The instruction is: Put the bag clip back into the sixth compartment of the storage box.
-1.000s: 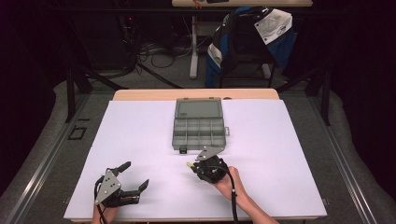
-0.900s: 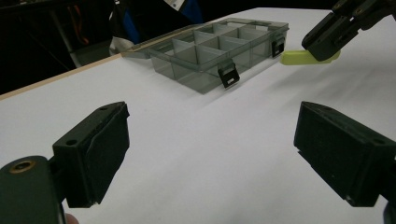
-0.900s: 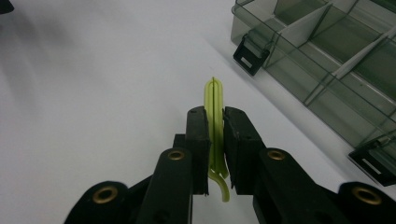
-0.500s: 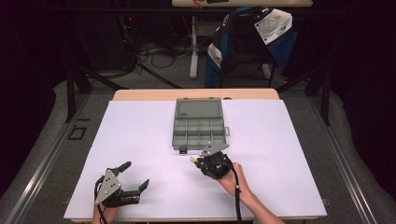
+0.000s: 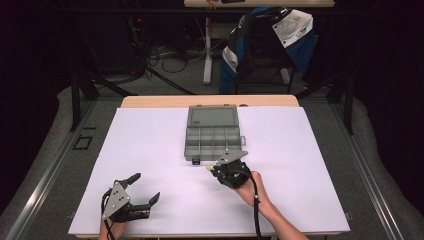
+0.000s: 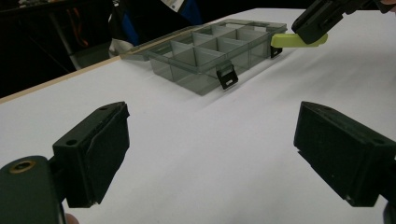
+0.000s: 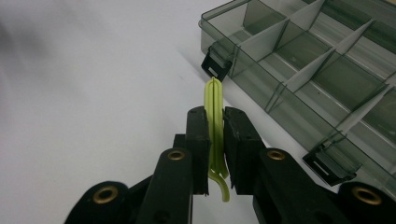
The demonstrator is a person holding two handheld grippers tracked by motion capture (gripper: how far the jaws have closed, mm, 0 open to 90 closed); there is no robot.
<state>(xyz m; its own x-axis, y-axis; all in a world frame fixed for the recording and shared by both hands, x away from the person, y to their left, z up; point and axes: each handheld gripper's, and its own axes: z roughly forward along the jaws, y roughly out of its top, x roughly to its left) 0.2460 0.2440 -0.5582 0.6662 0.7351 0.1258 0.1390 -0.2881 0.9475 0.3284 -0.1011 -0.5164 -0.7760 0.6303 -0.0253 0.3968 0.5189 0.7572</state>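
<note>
The left gripper rests near the table's front left corner, jaws spread wide with nothing between them. To its right, the right gripper pinches a thin yellow-green clip edge-on, just in front of the open box's near wall. The clip looks light, smooth plastic, probably springy; gripped on its flat sides it should hold, though a loose pinch might let it swivel or slip.

The right gripper, clamped on a thin yellow-green clip, has crept forward and slightly rightward across the white table, so it now sits just beside the near edge of the open compartment box
</note>
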